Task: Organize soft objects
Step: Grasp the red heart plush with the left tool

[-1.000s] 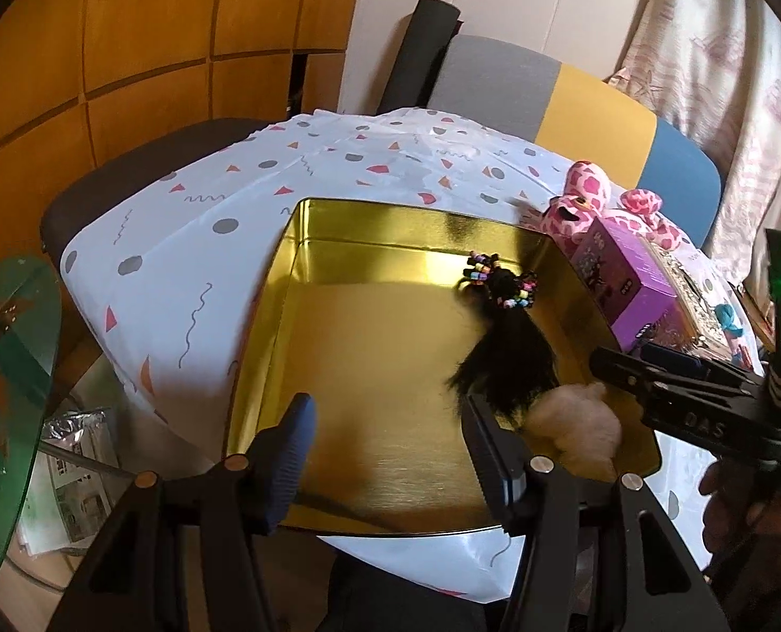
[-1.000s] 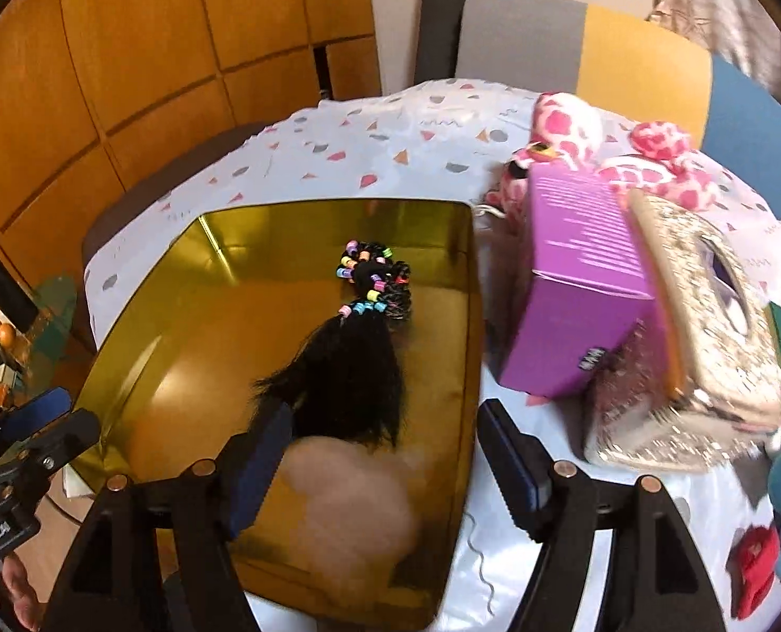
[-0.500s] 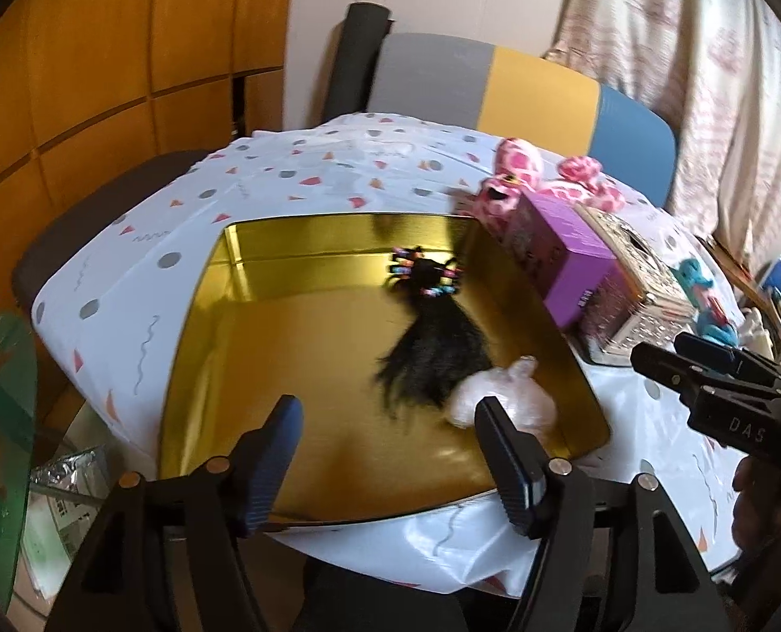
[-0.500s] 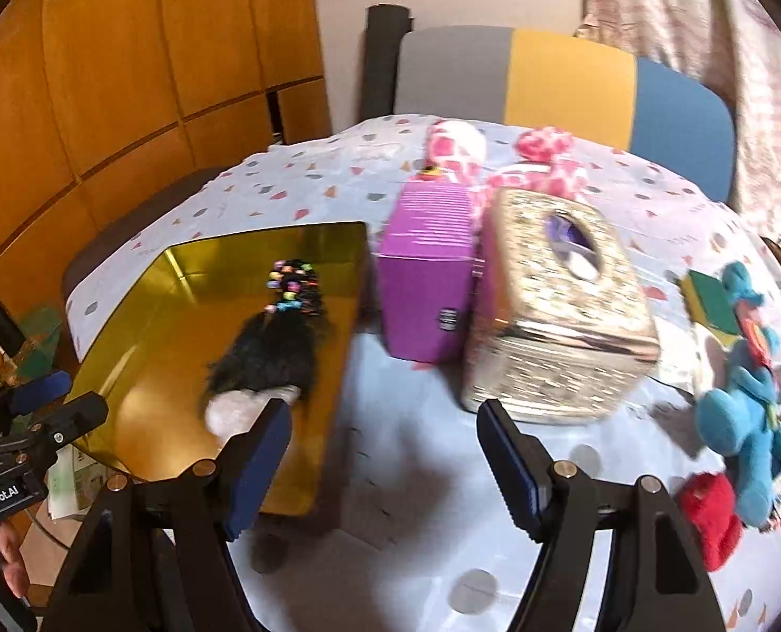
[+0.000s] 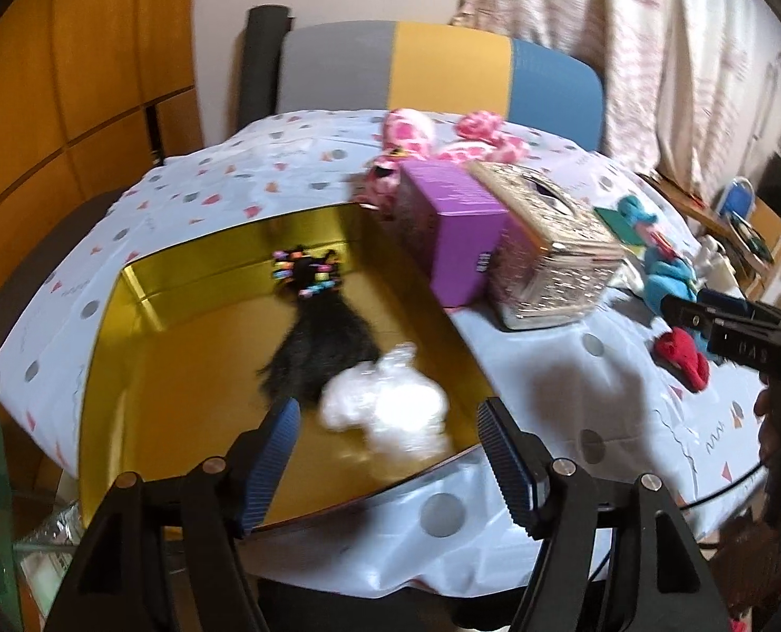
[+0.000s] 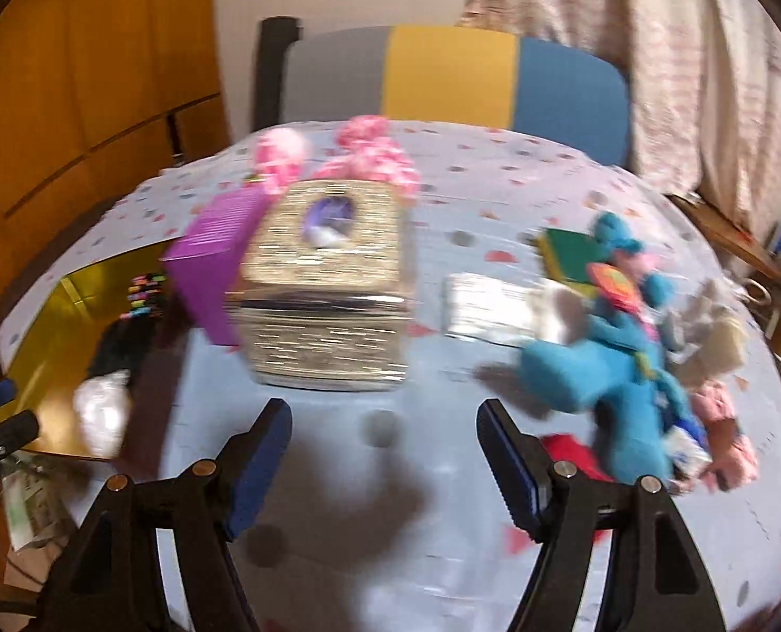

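While the left gripper (image 5: 388,447) hovers over the near edge of the gold tray (image 5: 179,368), its blue-padded fingers stand wide apart with nothing between them. Inside the tray lies a black tuft of hair with coloured beads (image 5: 319,342), and just in front of it, touching its lower end, sits a white fluffy ball (image 5: 390,411). Right of the tray, just beside its rim, stands a purple box (image 5: 454,231), pressed against a glittery gold tissue box (image 5: 548,253); a pink spotted plush (image 5: 443,131) lies behind both. Further right on the patterned tablecloth (image 6: 390,553) are a silvery packet (image 6: 482,308), a green block (image 6: 569,258) and a blue plush toy (image 6: 612,368), with a red soft item (image 6: 569,455) at its near side and what looks like a pale pink soft thing (image 6: 722,432) at the far right, though blur hides its shape. Over bare cloth in front of the tissue box, the right gripper (image 6: 385,461) hangs with fingers spread and empty
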Demonstrator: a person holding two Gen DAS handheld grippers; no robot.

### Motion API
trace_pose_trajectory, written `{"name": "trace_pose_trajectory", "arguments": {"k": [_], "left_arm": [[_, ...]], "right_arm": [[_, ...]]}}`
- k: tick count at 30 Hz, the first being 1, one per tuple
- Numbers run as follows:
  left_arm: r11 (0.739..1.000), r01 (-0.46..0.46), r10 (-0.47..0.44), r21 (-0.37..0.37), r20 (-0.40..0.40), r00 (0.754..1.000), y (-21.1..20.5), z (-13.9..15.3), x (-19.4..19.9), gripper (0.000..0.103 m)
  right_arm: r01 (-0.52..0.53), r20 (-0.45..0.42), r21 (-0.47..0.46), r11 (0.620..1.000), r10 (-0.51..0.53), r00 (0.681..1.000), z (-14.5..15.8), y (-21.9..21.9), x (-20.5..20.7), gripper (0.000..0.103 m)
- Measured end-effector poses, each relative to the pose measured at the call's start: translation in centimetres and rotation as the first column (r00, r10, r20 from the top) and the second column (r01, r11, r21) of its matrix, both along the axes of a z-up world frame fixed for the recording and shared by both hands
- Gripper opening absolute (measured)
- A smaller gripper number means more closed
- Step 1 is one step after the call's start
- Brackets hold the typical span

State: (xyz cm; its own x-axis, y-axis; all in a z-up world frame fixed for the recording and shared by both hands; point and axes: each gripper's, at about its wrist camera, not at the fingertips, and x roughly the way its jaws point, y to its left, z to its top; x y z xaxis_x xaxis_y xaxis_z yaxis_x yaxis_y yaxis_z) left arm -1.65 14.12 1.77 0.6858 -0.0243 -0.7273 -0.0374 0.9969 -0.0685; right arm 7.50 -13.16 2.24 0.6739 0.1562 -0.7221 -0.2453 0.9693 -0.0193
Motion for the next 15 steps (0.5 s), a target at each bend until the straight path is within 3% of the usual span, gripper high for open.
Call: {"name": "trace_pose_trajectory", "arguments": {"k": [9, 12, 15], "left_arm": [[0.992, 0.126, -0.125, 0.015, -0.033, 0.992, -4.5, -0.4, 1.7, 0.071], [0.982, 0.187, -0.187, 0.016, -0.04, 0.982, -6.2, -0.4, 2.4, 0.071], [0.969, 0.249, -0.248, 0.011, -0.055, 0.967, -8.3, -0.6, 3.3, 0.071]], "right_arm": [[0.204, 0.022, -0.036, 0.978, -0.203, 0.979, 0.8, -9.8, 1.1, 0.074], [0.327, 0.051, -0.043, 0.944, -0.325, 0.944, 0.9, -14.0, 1.7, 0.074], [0.464, 0.058, -0.033, 0.885, -0.462, 0.885, 0.4, -18.4, 2.3, 0.074]]}}
